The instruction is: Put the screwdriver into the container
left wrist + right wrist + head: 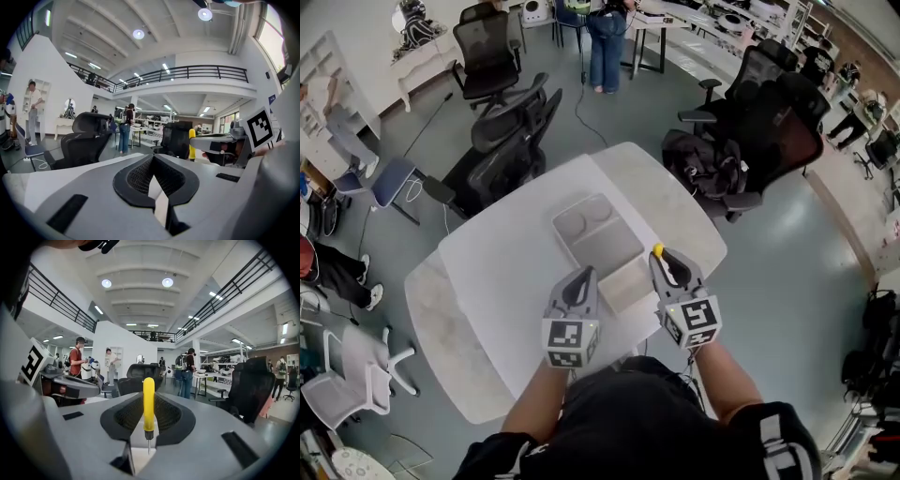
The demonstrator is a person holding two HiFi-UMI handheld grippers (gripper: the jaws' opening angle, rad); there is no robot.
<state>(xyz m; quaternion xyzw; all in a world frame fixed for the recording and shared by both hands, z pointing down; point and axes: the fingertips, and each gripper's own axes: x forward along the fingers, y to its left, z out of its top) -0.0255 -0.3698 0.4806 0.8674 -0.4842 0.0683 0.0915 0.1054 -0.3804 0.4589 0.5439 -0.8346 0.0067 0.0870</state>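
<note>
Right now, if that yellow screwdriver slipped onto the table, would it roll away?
Quite possibly: the screwdriver has a round, smooth-looking handle, so it may roll. It looks slim, so it is probably light and stiff.

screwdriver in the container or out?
Out. The yellow screwdriver stands handle-up, clamped between the jaws of the right gripper. The grey container on the table shows nothing inside in the head view.

The white surface [502,281] stands on a grey floor [797,272]. Behind it on the left, two black office chairs [511,141] stand close together. On the right, another black chair [769,122] is beside a dark bag [703,164]. Farther back, a person in blue jeans [607,42] stands near a desk [661,23]. A white chair [356,366] is at the left edge.
</note>
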